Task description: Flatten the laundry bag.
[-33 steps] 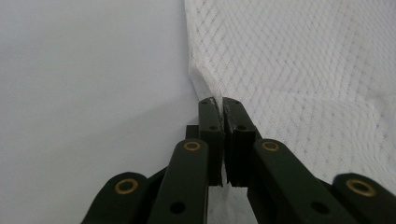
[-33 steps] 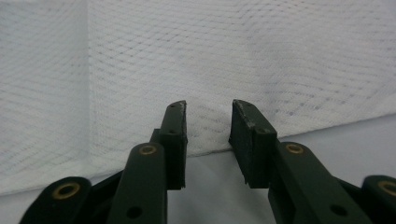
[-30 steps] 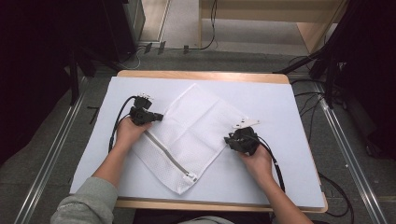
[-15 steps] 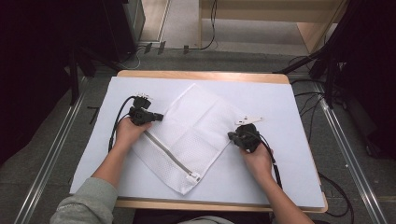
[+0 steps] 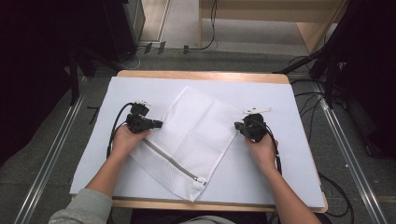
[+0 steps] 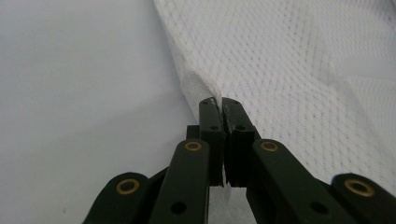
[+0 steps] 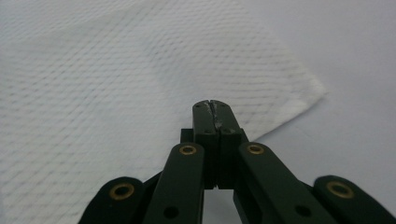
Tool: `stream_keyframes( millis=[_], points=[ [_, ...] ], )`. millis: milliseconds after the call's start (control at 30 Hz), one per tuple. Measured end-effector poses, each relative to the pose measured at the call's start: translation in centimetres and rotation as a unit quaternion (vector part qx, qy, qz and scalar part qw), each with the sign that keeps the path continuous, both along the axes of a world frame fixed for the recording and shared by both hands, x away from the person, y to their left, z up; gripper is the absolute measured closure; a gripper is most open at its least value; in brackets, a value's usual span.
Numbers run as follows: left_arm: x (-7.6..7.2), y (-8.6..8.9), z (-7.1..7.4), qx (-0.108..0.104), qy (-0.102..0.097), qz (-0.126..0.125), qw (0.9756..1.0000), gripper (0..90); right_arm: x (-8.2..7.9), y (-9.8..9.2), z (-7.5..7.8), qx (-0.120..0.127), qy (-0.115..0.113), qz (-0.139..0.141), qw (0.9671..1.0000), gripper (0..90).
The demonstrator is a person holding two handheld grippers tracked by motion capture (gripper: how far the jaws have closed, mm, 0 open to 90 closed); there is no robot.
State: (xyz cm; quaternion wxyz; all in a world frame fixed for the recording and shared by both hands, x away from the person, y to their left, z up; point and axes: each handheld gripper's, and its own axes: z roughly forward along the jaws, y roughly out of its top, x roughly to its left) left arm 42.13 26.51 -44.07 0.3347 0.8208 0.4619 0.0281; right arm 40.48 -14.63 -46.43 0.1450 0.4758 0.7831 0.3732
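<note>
High view: the white mesh laundry bag [image 5: 194,140] lies spread on the white table cover [image 5: 289,172], its zipper [image 5: 170,161] towards the near edge. The left gripper [image 5: 158,124] pinches the bag's left edge, jaws clamped on the mesh. The right gripper [image 5: 239,126] has just closed, its 2 jaws clamped on the bag's right corner.

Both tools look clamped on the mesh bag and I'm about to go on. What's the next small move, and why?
Probably lift both tools a little and draw them apart to stretch the bag flat. The left tool is shut on the mesh laundry bag at its left edge, the right tool on its right corner, and the bag lies askew on the white mat, its zipper running diagonally.
</note>
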Motion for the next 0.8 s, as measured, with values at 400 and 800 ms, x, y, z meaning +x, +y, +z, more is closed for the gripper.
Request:
stream_keyframes(
  millis=[400,800],
  points=[
    [-1.0,0.2,-0.2,0.002,0.001,0.002,1.0,88.3,1.8,-0.6,-0.8,-0.01,-0.003,-0.039,0.9992,67.4],
    [-1.0,0.3,-0.6,0.0,0.008,0.001,1.0,88.4,1.4,1.4,-1.2,-0.021,-0.002,-0.018,0.9996,90.0]
  ],
)
